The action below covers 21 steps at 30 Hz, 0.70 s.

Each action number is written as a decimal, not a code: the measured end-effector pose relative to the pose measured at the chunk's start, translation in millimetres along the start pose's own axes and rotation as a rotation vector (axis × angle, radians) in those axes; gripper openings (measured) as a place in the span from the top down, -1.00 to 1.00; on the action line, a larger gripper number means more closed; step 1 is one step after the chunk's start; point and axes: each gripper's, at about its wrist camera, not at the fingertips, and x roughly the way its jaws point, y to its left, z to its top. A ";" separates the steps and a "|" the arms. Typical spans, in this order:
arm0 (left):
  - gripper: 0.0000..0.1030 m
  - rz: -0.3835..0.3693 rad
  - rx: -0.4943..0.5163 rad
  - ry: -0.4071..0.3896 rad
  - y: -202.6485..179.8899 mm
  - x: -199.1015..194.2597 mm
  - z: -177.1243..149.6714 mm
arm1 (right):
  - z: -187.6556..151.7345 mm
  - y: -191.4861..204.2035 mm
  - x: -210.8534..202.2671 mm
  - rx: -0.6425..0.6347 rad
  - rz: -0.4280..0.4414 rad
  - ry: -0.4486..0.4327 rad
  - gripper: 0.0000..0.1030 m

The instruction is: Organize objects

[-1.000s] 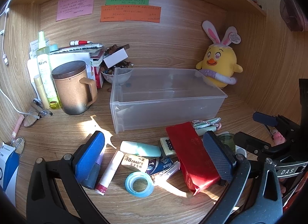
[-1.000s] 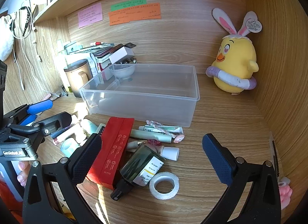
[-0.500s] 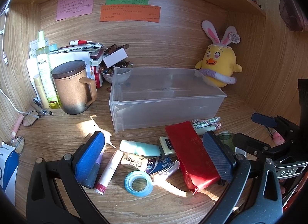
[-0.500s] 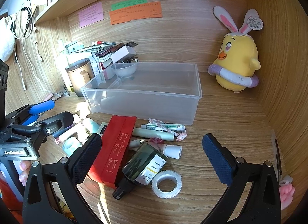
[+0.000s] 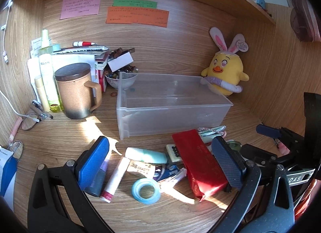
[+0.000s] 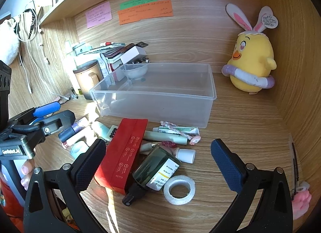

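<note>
Both grippers hover low over the desk with jaws spread wide and nothing between them: the left gripper frames a blue tape ring, a white tube and an eraser, while the right gripper frames a white tape roll and a dark green bottle lying on its side. Leaning against that bottle, a red box lies in the middle of the scattered pile. Just behind the clutter sits the clear plastic bin, open-topped. Further back, a brown lidded mug stands left of the bin, and a yellow plush chick rests in the far right corner.
</note>
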 end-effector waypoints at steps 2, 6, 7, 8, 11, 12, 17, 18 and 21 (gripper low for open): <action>-1.00 0.003 -0.004 0.011 6.8 -1.2 2.7 | -0.4 -3.4 -1.2 0.004 -0.007 0.001 -1.00; -0.97 0.047 -0.006 -0.004 22.8 -8.3 7.7 | -1.2 -14.0 -4.3 0.021 -0.031 0.005 -1.00; -0.93 0.060 -0.006 -0.007 26.6 -10.0 8.0 | -1.6 -16.4 -5.4 0.026 -0.037 0.004 -1.00; -0.83 0.071 -0.005 -0.005 30.0 -10.9 8.0 | -2.0 -18.6 -6.4 0.029 -0.045 0.003 -1.00; -0.72 0.098 -0.012 0.007 41.9 -11.4 6.7 | -4.2 -24.4 -9.0 0.035 -0.072 0.002 -1.00; -0.71 0.110 -0.015 0.014 46.4 -10.8 4.9 | -5.2 -26.6 -9.6 0.039 -0.079 0.002 -1.00; -0.55 0.147 -0.030 0.079 63.1 1.4 -5.3 | -12.0 -35.6 -10.8 0.043 -0.112 0.014 -0.99; -0.49 0.152 -0.034 0.093 65.9 4.3 -7.4 | -14.2 -37.3 -11.1 0.042 -0.116 0.019 -0.99; -0.34 0.168 -0.052 0.141 75.2 14.7 -16.1 | -19.7 -40.8 -9.8 0.043 -0.120 0.036 -0.94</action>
